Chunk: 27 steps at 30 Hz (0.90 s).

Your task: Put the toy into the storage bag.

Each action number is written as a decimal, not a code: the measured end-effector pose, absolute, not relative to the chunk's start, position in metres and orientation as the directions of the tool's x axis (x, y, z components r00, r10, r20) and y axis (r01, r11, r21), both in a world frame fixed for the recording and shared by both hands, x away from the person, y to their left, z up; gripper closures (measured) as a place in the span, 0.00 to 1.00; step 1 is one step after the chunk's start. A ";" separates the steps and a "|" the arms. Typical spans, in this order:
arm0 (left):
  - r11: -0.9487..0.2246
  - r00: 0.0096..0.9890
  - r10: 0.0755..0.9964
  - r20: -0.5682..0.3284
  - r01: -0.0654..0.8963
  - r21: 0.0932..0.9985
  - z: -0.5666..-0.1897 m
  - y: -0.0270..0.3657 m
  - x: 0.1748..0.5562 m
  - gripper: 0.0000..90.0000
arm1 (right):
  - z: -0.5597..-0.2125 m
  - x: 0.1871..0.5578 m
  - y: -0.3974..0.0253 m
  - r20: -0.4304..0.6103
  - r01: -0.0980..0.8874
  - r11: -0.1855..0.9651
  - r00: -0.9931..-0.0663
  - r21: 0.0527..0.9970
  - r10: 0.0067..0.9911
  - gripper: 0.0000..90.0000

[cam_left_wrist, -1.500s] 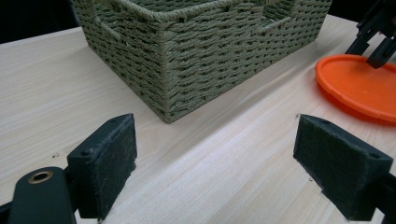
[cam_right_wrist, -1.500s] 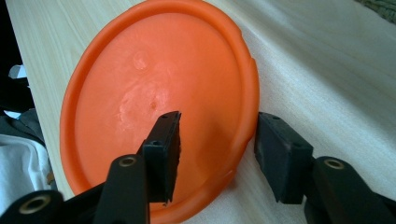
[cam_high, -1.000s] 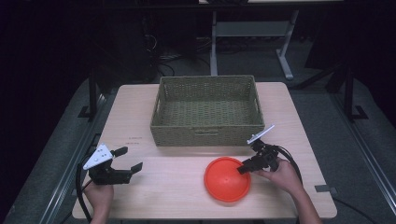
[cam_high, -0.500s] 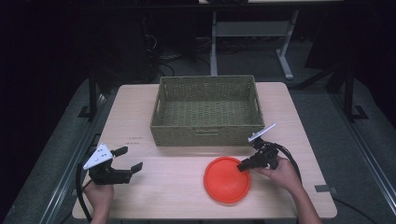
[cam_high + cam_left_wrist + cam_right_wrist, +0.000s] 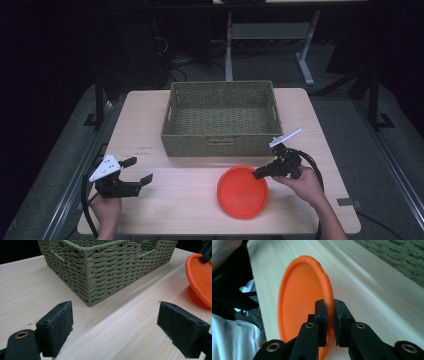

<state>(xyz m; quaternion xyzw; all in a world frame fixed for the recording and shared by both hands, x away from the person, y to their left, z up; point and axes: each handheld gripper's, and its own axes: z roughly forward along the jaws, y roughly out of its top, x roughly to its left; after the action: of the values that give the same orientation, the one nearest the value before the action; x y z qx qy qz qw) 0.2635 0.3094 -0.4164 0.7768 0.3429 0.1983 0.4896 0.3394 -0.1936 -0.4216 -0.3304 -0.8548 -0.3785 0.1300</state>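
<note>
On the wooden table (image 5: 150, 125), near its front edge, lies an orange plate (image 5: 242, 192), just in front of the green woven basket (image 5: 220, 117). Right gripper (image 5: 261, 173): jaws clamped on the plate's right rim. Left gripper (image 5: 137, 170): jaws spread wide, holding nothing, well apart from the plate, at the table's front left.
</note>
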 end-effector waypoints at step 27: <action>-0.305 0.687 0.726 -0.013 0.339 0.890 -0.417 0.305 0.263 0.14 | -0.332 0.340 -0.191 0.420 0.633 0.386 -0.753 0.671 0.507 0.91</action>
<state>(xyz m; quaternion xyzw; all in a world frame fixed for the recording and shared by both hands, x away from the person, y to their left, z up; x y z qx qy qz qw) 0.2627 0.3053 -0.4168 0.7823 0.3405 0.2011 0.4812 0.3396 -0.1911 -0.3322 -0.3438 -0.8292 -0.4347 0.0728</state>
